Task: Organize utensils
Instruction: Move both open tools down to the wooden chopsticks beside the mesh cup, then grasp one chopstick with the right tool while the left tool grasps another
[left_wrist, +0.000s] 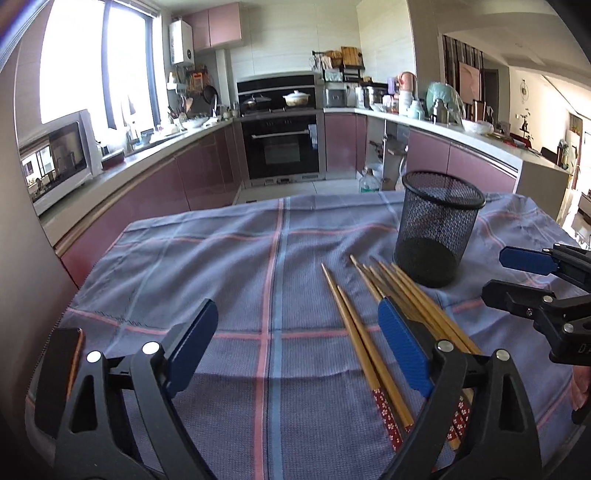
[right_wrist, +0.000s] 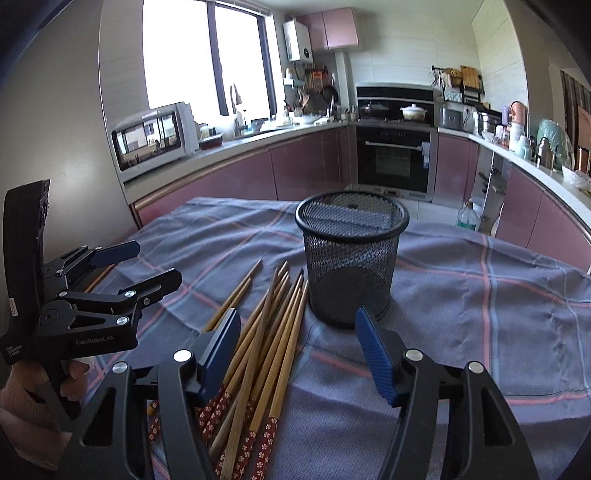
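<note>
Several bamboo chopsticks (left_wrist: 406, 295) with red flowered ends lie in a loose pile (right_wrist: 273, 332) on the checked cloth, just in front of an upright black mesh cup (left_wrist: 436, 229) that has nothing in it (right_wrist: 351, 258). Two chopsticks (left_wrist: 354, 325) lie slightly apart on the pile's left. My left gripper (left_wrist: 295, 314) hangs open over the cloth, its right finger above the pile. My right gripper (right_wrist: 297, 317) is open above the pile, near the cup's base, and its pads press on nothing. Each gripper shows in the other's view: the right one (left_wrist: 496, 275) and the left one (right_wrist: 157, 262).
A blue-grey cloth (left_wrist: 184, 277) with pink and blue stripes covers the table (right_wrist: 480, 314). Behind it are purple kitchen cabinets, an oven (left_wrist: 282, 147) and a microwave (right_wrist: 151, 136) on the counter. A hand holds the left gripper's handle (right_wrist: 70, 376).
</note>
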